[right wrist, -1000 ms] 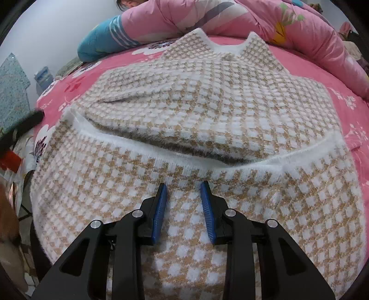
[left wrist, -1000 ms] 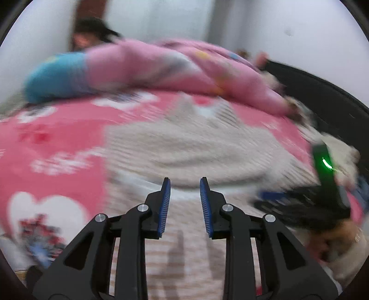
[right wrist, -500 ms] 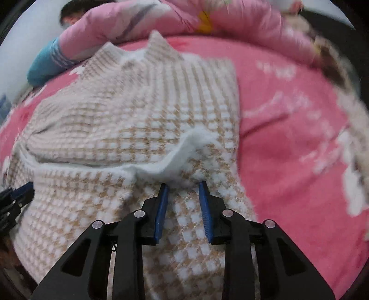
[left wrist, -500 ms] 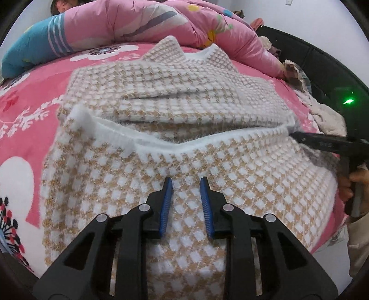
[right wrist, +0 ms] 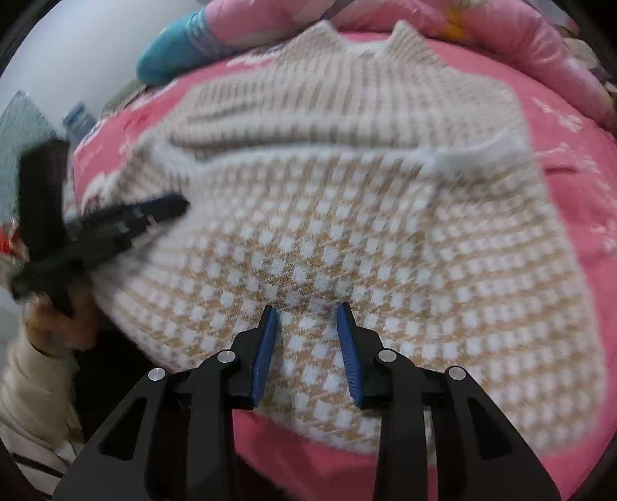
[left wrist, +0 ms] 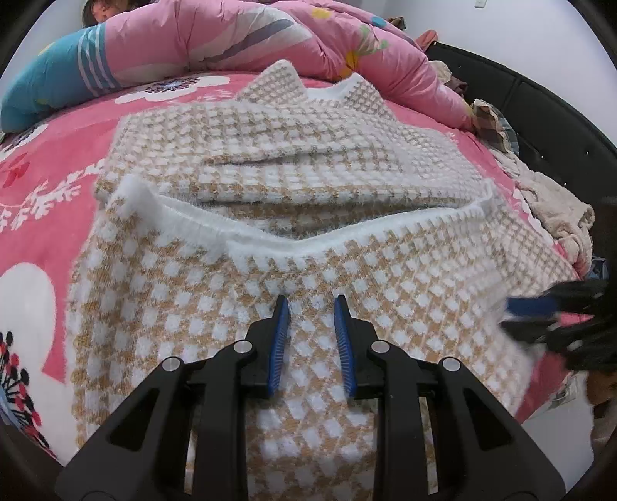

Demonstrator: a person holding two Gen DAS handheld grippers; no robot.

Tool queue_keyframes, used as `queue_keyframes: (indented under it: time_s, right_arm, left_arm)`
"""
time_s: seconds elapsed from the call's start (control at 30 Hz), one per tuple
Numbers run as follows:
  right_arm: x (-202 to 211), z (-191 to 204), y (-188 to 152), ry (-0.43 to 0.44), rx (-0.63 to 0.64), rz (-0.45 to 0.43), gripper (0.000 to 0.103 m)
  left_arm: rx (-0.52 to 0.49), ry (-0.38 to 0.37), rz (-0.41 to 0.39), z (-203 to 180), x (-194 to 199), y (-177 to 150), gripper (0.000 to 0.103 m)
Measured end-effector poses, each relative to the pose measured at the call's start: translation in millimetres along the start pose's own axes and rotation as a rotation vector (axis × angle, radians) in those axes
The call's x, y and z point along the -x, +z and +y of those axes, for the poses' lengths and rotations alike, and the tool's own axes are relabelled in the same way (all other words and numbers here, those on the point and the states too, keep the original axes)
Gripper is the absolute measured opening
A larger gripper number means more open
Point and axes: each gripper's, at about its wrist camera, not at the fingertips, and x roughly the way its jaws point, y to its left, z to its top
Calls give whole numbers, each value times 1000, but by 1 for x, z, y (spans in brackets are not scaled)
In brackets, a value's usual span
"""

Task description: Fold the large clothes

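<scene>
A tan-and-white checked sweater [left wrist: 308,185] lies spread on the pink bedspread [left wrist: 46,162], collar at the far end. Its lower part is folded up, so the fluffy white hem [left wrist: 347,235] runs across the middle. My left gripper [left wrist: 310,304] hovers over the near half, jaws a little apart with nothing between them. My right gripper [right wrist: 306,308] hangs over the sweater [right wrist: 347,231] near its front edge, open and holding nothing. From the left wrist the right gripper [left wrist: 513,316] shows blurred at the sweater's right side. The right wrist sees the left gripper [right wrist: 177,208] at the left edge.
A pink flowered quilt [left wrist: 231,34] with a teal end [left wrist: 50,84] is bunched along the far side, and a person's dark hair [left wrist: 104,7] shows behind it. Crumpled clothes [left wrist: 555,204] lie by the black bed frame [left wrist: 540,115]. A hand [right wrist: 54,323] and cream sleeve [right wrist: 27,385] are at left.
My left gripper sank toward the sweater, then held still. My right gripper went to the hem's right corner, then drew back to the sweater's near edge. The hem's right end now lies flatter.
</scene>
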Motion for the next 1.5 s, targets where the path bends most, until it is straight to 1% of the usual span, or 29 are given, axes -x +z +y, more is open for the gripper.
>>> queue_keyframes:
  time_s: [0.03, 0.07, 0.13, 0.17, 0.23, 0.27, 0.33, 0.37, 0.43, 0.47, 0.5, 0.53, 0.57, 0.6, 0.63, 0.73, 0.8, 0.83, 0.87, 0.9, 1.03, 1.07, 1.17, 1.2, 1.3, 1.37, 1.43, 1.47, 1.5]
  right_arm:
    - [9, 6, 1, -11, 27, -16, 31]
    - [19, 16, 1, -3, 63, -38, 31]
    - [30, 37, -3, 73, 125, -53, 31]
    - [27, 44, -5, 85, 147, -48, 31]
    - [-11, 50, -15, 40, 176, 23, 31]
    - [-31, 48, -20, 18, 189, 35, 32]
    - [-34, 49, -22, 17, 199, 11, 31]
    - [-29, 48, -18, 24, 183, 17, 31]
    - [-26, 48, -18, 22, 184, 17, 31]
    - [-26, 47, -18, 22, 191, 13, 31]
    - [-28, 47, -18, 29, 187, 8, 31]
    - [-25, 48, -18, 38, 177, 7, 31]
    - [-24, 45, -17, 49, 166, 9, 31]
    - [-22, 50, -14, 55, 159, 12, 31]
    - [-22, 46, -15, 58, 153, 15, 31]
    - [-15, 45, -21, 45, 185, 9, 29]
    - [-4, 40, -25, 68, 180, 13, 25]
    - [1, 30, -27, 86, 155, 19, 22]
    - [5, 19, -28, 107, 127, 24, 0]
    - [7, 4, -32, 77, 98, 27, 0]
    - [6, -40, -42, 147, -33, 46, 0]
    - [9, -42, -44, 151, -36, 42, 0]
    - [24, -33, -41, 100, -21, 29, 0]
    - [36, -25, -37, 74, -6, -2, 3]
    - [57, -6, -25, 23, 57, -102, 5]
    - [49, -1, -18, 16, 79, -110, 8]
    - [7, -3, -22, -9, 92, -30, 9]
    - [-10, -3, -26, -29, 104, -24, 10]
    - [-10, -3, -26, -37, 110, -31, 10]
  left_arm:
    - [6, -7, 0, 1, 0, 0, 25]
    - [7, -13, 0, 2, 1, 0, 25]
    - [5, -18, -5, 3, 2, -1, 25]
    - [5, -20, -10, 3, 3, -2, 25]
    - [16, -30, -19, 6, 9, -3, 25]
    - [33, -33, -33, 6, 17, -3, 25]
    - [19, -36, -89, 3, 40, -6, 22]
    - [4, -56, -110, 0, 50, -8, 23]
    - [-32, -145, -135, -11, 71, -19, 23]
    - [-43, -180, -126, -15, 73, -24, 23]
    - [-55, -216, -85, -22, 70, -35, 23]
    - [-67, -213, -53, -27, 65, -42, 23]
    - [-87, -192, -16, -32, 57, -51, 23]
    - [-109, -129, 21, -36, 44, -63, 23]
    - [-106, -111, 23, -35, 39, -68, 23]
    - [-71, -127, 12, -30, 40, -68, 25]
    - [-78, -123, 9, -28, 43, -69, 24]
    - [-91, -114, 4, -28, 45, -71, 24]
    - [-100, -108, -1, -29, 46, -73, 24]
    - [-103, -108, -3, -26, 47, -74, 24]
    - [-103, -110, -9, -27, 47, -75, 24]
    - [-107, -109, -11, -25, 45, -73, 24]
    - [-106, -103, -11, -26, 44, -72, 24]
    - [-104, -103, -11, -26, 44, -72, 24]
    - [-96, -101, -13, -27, 44, -73, 24]
    - [-86, -98, -17, -27, 44, -74, 24]
    - [-76, -99, -21, -27, 45, -74, 24]
    - [-72, -101, -20, -26, 45, -75, 24]
    - [-68, -98, -20, -27, 46, -75, 24]
